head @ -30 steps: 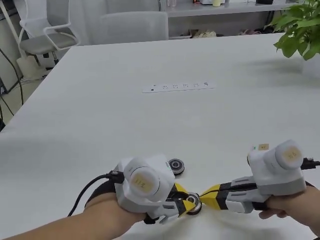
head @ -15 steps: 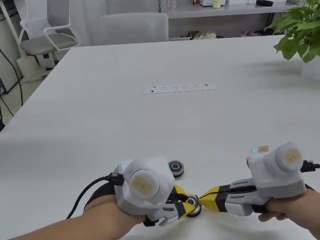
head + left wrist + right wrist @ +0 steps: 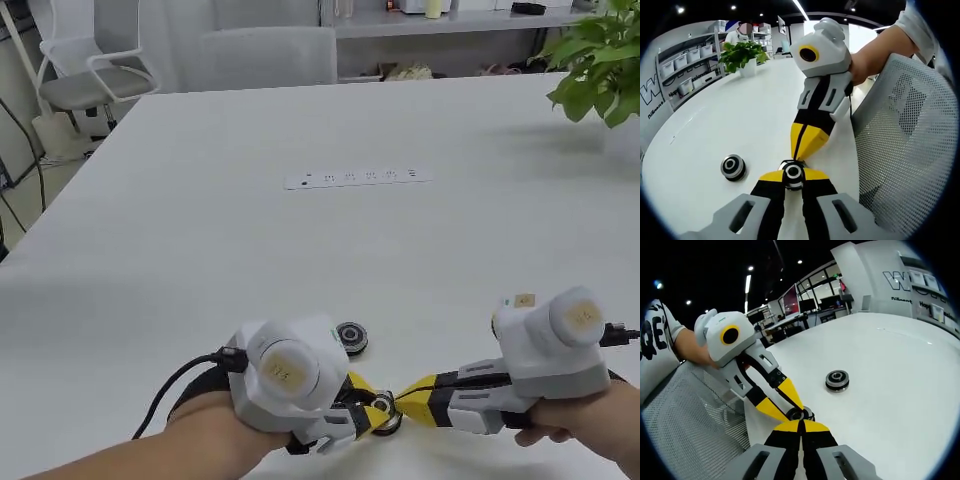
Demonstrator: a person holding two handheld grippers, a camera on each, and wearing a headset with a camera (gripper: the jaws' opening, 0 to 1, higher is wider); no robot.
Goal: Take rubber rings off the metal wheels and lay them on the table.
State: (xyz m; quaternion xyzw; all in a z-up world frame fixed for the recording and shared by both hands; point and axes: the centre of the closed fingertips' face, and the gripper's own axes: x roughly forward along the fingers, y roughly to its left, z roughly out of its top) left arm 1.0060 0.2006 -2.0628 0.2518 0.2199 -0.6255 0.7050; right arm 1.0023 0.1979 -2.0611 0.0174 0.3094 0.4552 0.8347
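While the left gripper point(image 3: 793, 176) clamps one metal wheel point(image 3: 793, 172) at the near edge of the table point(image 3: 300, 250), the right gripper point(image 3: 801, 422) has its jaws together, tips touching that wheel's rim. A second wheel point(image 3: 733, 167) lies on the table nearby.

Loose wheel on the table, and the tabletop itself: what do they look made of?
Loose wheel: silver-grey centre with a sheen, likely metal, ringed by a matte black band, probably rubber. Tabletop: smooth matte white with faint reflections; laminate or painted board, can't tell which.
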